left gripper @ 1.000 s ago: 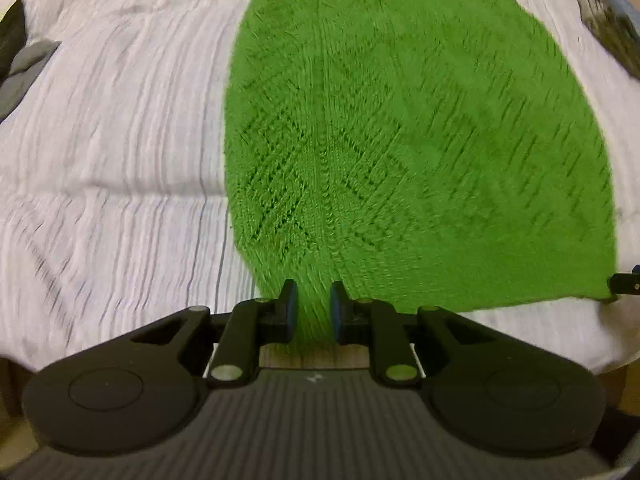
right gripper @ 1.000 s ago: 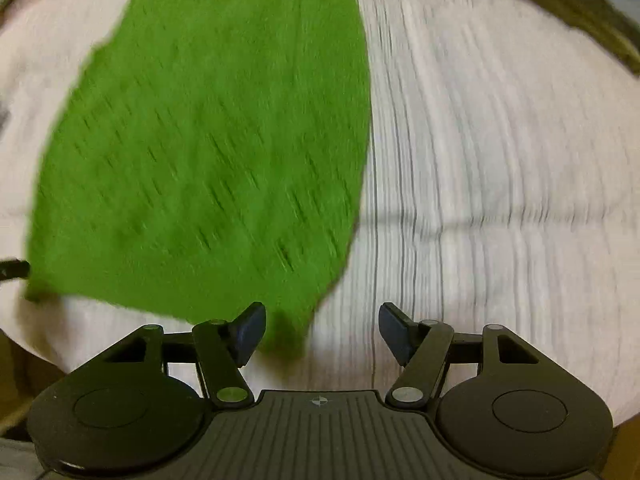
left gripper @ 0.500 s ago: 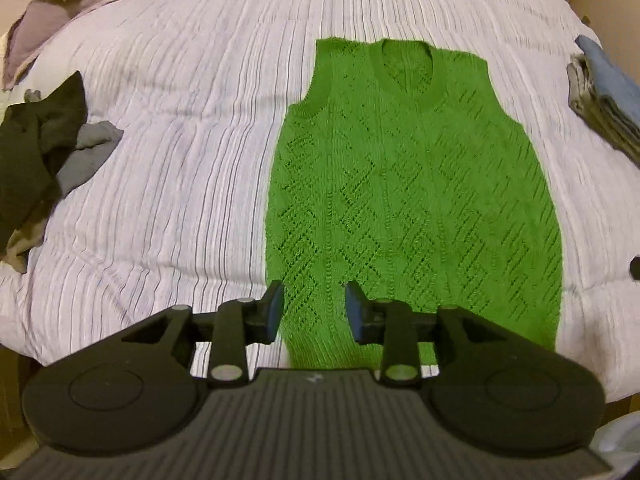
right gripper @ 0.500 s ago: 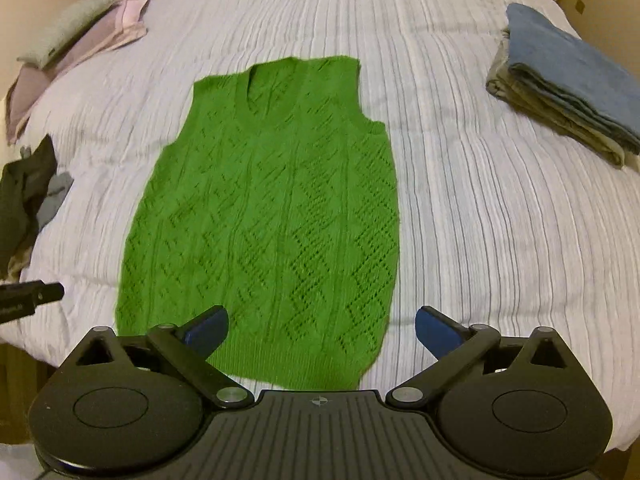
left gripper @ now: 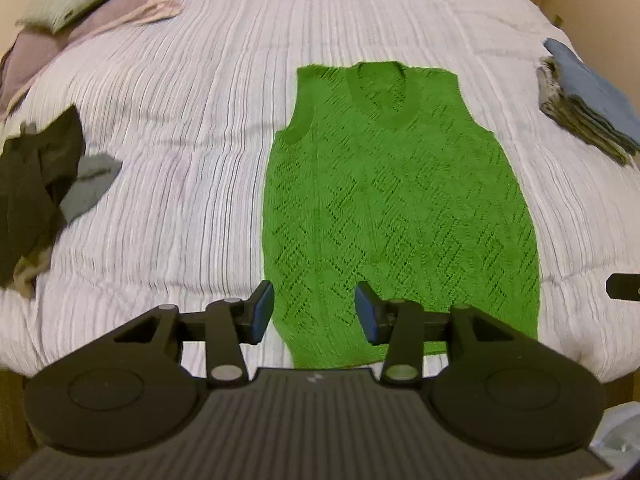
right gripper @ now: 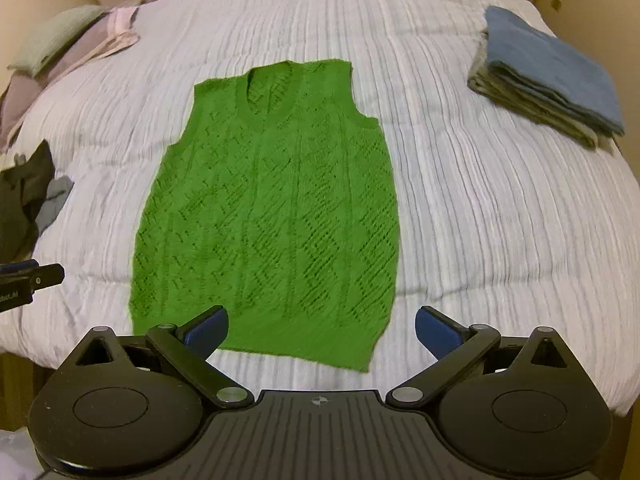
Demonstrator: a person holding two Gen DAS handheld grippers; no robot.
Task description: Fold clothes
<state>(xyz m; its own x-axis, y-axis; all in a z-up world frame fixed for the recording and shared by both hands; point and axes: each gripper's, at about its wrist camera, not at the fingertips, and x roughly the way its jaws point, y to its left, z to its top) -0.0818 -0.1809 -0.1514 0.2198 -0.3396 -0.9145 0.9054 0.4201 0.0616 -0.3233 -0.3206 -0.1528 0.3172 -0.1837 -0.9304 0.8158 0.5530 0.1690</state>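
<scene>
So the green vest (left gripper: 396, 216) is lying flat on the bed (left gripper: 208, 92), neck away from us, not folded yet. Left of the vest, the left hand-held gripper (left gripper: 314, 312) is opening, empty, over the hem. Right of that, the right hand-held gripper (right gripper: 322, 330) is spread wide, nothing in it. Next move's probably grabbing a side edge. Bare cover both sides of the vest.

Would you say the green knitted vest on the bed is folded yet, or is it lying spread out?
Spread out, not folded: the green vest lies flat in one layer on the bedspread, with its neckline, both armholes and hem all visible.
</scene>
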